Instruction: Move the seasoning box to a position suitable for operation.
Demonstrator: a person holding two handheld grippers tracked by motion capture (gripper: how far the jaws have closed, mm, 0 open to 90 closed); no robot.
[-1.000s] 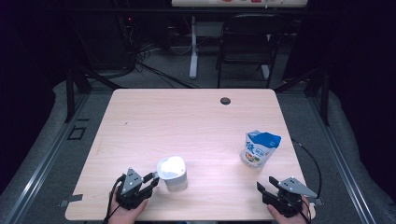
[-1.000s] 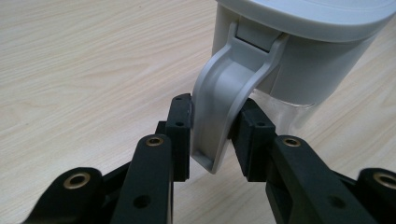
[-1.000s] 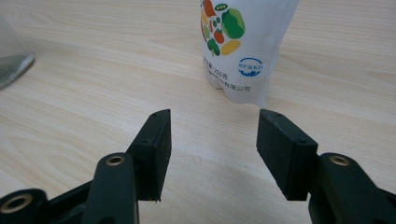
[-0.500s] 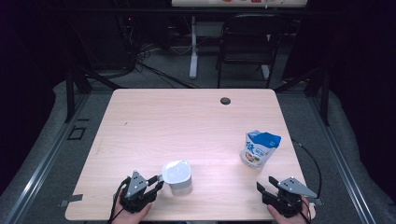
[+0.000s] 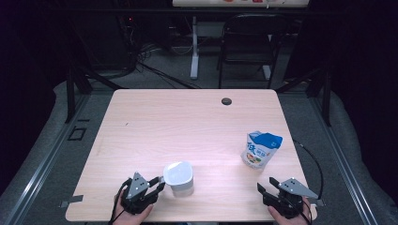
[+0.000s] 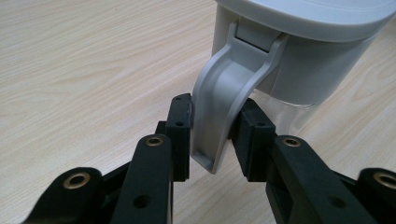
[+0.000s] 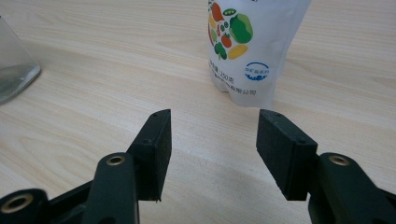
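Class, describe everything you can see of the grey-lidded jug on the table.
The clear jug with a grey plastic lid stands upright near the front edge of the pale wooden table. Its lid is closed; the lower body looks transparent. A curved grey handle hangs from the lid's rim, free at its lower end. The left gripper has its jaws shut on that handle.

In the left gripper view the jug (image 6: pixel 299 51) is cut off at the top edge, and the pouch (image 7: pixel 252 46) likewise in the right gripper view.
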